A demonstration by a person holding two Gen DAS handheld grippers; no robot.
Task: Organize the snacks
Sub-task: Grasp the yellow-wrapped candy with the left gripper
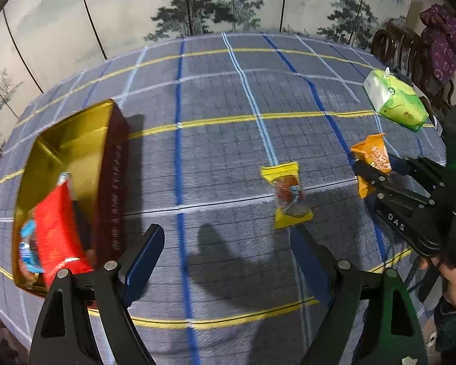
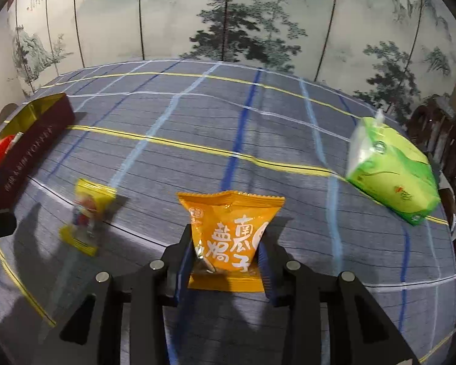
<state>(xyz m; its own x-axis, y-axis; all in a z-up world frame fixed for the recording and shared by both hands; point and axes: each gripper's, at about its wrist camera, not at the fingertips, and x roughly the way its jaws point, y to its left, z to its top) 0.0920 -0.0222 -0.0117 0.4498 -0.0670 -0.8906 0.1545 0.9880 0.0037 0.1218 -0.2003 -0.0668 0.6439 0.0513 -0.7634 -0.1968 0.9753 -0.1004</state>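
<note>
A table covered in a grey-blue checked cloth (image 1: 228, 140) with yellow, white and blue lines, seen from two cameras mounted on hand-held grippers. Behind the table stands a folding screen (image 2: 228, 15) painted with pine trees and misty hills.

From the left wrist view, the left gripper (image 1: 228, 261) hangs above the cloth with its two blue-padded fingers spread wide apart and nothing between them. To its left sits an open rectangular tin (image 1: 112, 182) — dark red outside, gold inside. A red snack packet (image 1: 57, 231) leans inside the tin, with a small blue wrapper (image 1: 29, 255) beside it. Ahead of the left gripper, a yellow snack packet (image 1: 288, 194) lies flat on the cloth.

From the right wrist view, the right gripper (image 2: 226, 261) has its fingers closed against the two sides of an orange snack packet (image 2: 228, 231) printed with white Chinese characters. The packet stands upright between the pads, lower edge nearest the camera. In the left wrist view this same gripper and packet appear at the right, near the yellow packet — whether the orange packet touches the cloth cannot be told.

A green pack of tissues (image 2: 392, 176) lies at the far right of the table, well apart from the tin. Dark wooden chairs (image 1: 410, 51) stand beyond that edge, one draped with a purple patterned garment (image 1: 443, 36)
</note>
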